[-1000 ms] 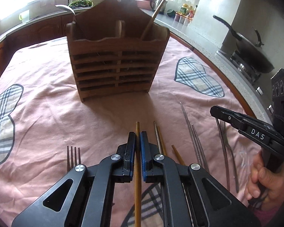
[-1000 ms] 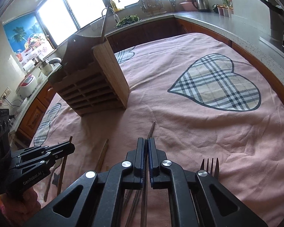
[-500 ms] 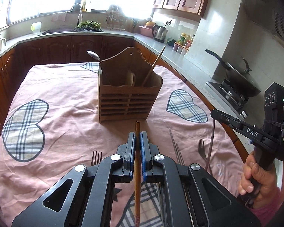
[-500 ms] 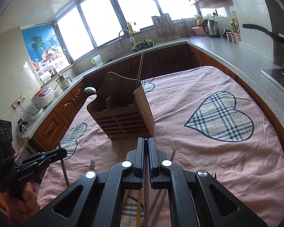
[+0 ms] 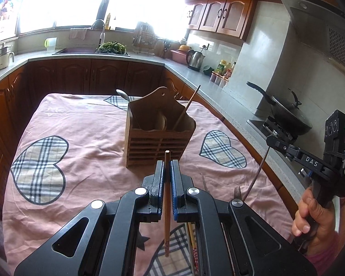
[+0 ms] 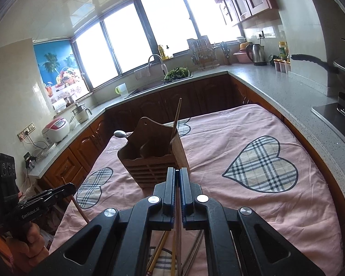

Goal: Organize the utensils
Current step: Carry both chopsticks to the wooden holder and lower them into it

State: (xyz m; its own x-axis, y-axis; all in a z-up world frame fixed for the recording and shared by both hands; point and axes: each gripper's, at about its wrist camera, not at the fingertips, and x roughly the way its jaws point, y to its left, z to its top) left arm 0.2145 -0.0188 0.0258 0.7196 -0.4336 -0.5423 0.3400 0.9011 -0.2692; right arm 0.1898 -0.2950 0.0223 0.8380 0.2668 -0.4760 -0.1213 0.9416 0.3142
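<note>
Left wrist view: the left gripper (image 5: 167, 178) has risen off the pink worktop (image 5: 85, 138) — its jaws clench a wooden chopstick (image 5: 167, 197), now airborne in front of the wooden caddy (image 5: 158, 135).

Right wrist view: the right gripper (image 6: 177, 189), also lifted, grips a thin metal chopstick (image 6: 178, 237) — both pieces look ready to drop into the caddy just ahead; spare chopsticks (image 6: 159, 250) lie below.
</note>
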